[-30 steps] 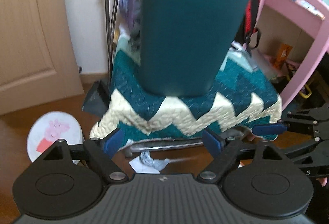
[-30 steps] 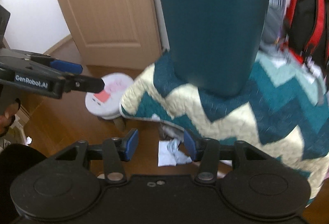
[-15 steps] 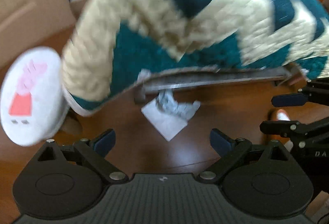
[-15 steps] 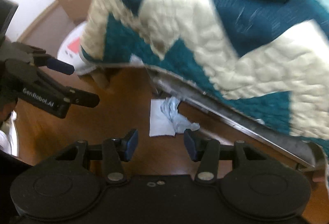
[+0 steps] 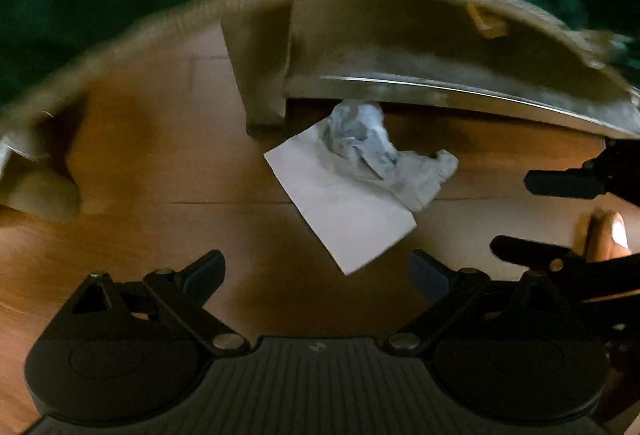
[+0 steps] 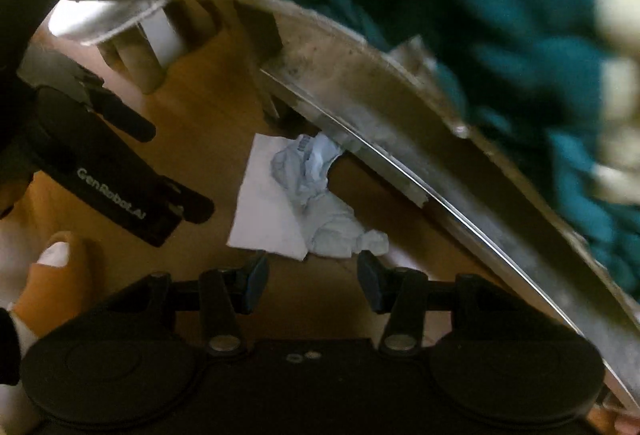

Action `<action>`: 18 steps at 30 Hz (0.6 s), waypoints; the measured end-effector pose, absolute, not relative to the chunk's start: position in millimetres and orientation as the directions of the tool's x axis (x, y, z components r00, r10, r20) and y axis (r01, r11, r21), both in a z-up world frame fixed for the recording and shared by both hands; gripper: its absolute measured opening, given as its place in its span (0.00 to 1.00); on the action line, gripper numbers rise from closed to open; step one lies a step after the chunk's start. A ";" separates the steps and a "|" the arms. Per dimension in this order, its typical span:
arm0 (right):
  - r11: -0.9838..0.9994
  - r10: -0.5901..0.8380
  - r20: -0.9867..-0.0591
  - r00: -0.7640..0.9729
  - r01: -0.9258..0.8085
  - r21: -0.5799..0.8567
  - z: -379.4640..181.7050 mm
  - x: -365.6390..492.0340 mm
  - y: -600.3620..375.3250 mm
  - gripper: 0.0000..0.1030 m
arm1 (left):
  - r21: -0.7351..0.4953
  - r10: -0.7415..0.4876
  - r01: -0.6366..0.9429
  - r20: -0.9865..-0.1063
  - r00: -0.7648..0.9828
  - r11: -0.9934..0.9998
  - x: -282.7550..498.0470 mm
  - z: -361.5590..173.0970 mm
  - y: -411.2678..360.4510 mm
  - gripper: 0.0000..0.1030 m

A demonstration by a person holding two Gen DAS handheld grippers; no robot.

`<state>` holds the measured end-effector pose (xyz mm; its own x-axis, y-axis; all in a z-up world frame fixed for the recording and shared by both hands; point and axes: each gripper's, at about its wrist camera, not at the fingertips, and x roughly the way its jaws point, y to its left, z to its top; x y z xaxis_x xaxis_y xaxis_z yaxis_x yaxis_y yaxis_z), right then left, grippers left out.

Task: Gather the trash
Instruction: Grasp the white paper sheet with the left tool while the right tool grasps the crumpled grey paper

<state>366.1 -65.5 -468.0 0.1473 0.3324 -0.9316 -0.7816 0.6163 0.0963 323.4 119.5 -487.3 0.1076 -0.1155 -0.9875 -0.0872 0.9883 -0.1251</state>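
1. The crumpled paper (image 5: 360,171) lies on the wooden floor (image 5: 160,163), one flat white corner spread out and the rest scrunched into a grey-white wad, its far end touching or tucked just under the metal rail (image 5: 460,95) of a piece of furniture.
2. Nearest the left camera, the left hand-held gripper (image 5: 316,275) points down at the floor with its jaws spread wide and nothing between them; the paper's flat corner lies just beyond the gap.
3. In the right view, the right hand-held gripper (image 6: 312,277) also stands open and empty, its fingertips close to the paper's (image 6: 296,195) near edge without gripping it.
4. Each gripper shows at the edge of the other's view, to the side of the paper.
5. Beyond the paper, a furniture leg (image 5: 260,75) stands on the floor beside the rail.
6. Farthest, a teal and cream quilt (image 6: 500,35) hangs over the furniture; it is blurred.
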 end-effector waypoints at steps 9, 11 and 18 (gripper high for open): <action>0.568 0.325 -0.932 0.160 -0.821 0.058 -524.2 377.3 -40.9 0.48 | -0.182 -0.163 -0.180 -0.980 0.117 0.967 341.2 -540.8 133.6 0.95; 0.572 0.326 -0.929 0.174 -0.819 0.047 -530.8 379.2 -38.4 0.47 | -0.187 -0.166 -0.199 -0.979 0.116 0.962 343.5 -551.2 131.2 0.91; 0.578 0.318 -0.932 0.176 -0.815 0.043 -547.8 386.7 -33.1 0.47 | -0.203 -0.180 -0.227 -0.977 0.116 0.953 351.2 -568.8 126.3 0.67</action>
<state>386.7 -33.1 -547.8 0.1762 0.3181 -0.9315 -0.8148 0.5781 0.0433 351.2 126.3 -568.8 0.1162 -0.1800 -0.9768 -0.2268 0.9526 -0.2026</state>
